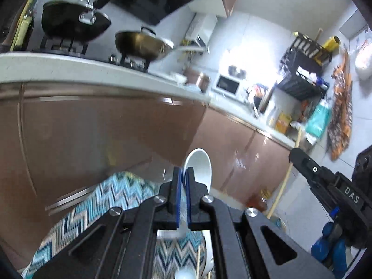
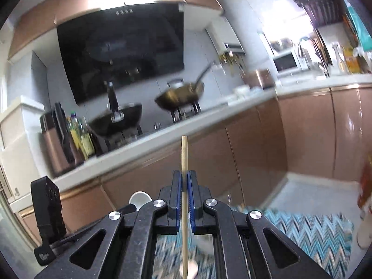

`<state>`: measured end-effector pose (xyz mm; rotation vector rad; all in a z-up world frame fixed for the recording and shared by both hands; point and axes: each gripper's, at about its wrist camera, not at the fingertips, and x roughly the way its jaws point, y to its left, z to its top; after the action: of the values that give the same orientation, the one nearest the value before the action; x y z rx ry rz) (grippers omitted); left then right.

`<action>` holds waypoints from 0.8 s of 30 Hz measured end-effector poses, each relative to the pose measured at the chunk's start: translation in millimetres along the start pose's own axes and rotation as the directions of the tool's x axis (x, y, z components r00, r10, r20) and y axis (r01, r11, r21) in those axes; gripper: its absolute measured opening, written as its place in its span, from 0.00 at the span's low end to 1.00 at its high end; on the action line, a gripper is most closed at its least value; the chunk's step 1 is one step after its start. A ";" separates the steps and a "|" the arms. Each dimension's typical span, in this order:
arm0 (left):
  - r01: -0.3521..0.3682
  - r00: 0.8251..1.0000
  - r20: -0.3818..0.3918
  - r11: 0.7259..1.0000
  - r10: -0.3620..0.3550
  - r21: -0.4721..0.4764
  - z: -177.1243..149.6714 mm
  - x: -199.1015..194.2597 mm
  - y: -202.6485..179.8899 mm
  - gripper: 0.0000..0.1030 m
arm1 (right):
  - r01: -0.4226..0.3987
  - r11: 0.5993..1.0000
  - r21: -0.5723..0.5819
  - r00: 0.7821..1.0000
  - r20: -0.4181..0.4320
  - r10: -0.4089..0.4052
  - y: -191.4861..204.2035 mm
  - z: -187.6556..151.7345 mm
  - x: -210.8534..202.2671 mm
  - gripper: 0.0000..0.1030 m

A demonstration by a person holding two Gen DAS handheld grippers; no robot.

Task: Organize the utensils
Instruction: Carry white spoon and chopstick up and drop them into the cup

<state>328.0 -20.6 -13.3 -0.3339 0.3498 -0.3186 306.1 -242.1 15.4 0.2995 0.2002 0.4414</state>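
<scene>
both claws are clamped tight on utensils. low in the centre of the left wrist view, the left gripper [image 1: 184, 174] has its blue-lined pads pressed on a white ceramic spoon [image 1: 200, 167], whose bowl sticks up past the fingertips against the brown cabinet doors [image 1: 104, 127]. at the right edge of that same view the right gripper [image 1: 295, 157] reaches in, gripping a pale wooden chopstick [image 1: 280, 193] that slants down below its tip. in the right wrist view the right gripper [image 2: 184, 179] sits low in the centre, squeezed on the chopstick [image 2: 184, 153], which stands nearly upright, its end rising above the fingertips and its shaft running down to the bottom edge. the spoon's white bowl [image 2: 139, 198] peeks out left of the claw, beside the black body of the left gripper at lower left. a blue zigzag cloth [image 1: 97, 200] lies beneath both tools. across the upper part of each view runs a white countertop [image 1: 69, 67] with a black wok [image 1: 74, 22] and a brass-coloured wok [image 1: 141, 44] on the hob, blurred.
</scene>
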 end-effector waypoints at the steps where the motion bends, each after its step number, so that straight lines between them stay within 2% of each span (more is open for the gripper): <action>1: -0.015 0.999 0.031 1.000 0.015 0.002 4.0 7.4 -0.9 0.02 | -0.002 1.000 -0.009 1.000 0.023 0.003 -0.6 1.9 6.8 0.06; 6: -0.116 0.981 0.157 0.993 0.110 0.034 11.0 49.7 -3.4 0.02 | 0.026 0.998 -0.058 0.996 0.083 -0.021 -15.4 -3.0 56.7 0.05; 10: -0.207 0.951 0.247 0.976 0.185 0.064 3.4 79.6 -7.0 0.02 | 0.071 0.993 -0.090 0.993 0.103 -0.061 -28.9 -13.5 88.9 0.06; 15: -0.288 0.914 0.317 0.955 0.254 0.066 -22.1 106.3 -1.2 0.02 | 0.142 0.978 -0.155 0.985 0.119 -0.124 -37.4 -40.0 113.4 0.06; 16: -0.319 0.899 0.338 0.945 0.279 0.070 -31.1 111.7 -1.0 0.03 | 0.156 0.974 -0.165 0.984 0.118 -0.137 -38.8 -47.1 116.2 0.06; 20: -0.380 0.864 0.387 0.921 0.321 0.085 -67.3 124.6 -1.7 0.03 | 0.195 0.958 -0.212 0.980 0.089 -0.180 -41.5 -76.8 123.1 0.06; 24: -0.379 0.871 0.374 0.921 0.320 0.094 -89.2 134.1 1.4 0.07 | 0.205 0.952 -0.228 0.979 0.042 -0.201 -45.9 -97.2 121.3 0.07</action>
<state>413.8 -90.6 -130.3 -0.1534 0.0244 0.0755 406.7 -204.1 -105.9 0.0523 0.1575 0.2539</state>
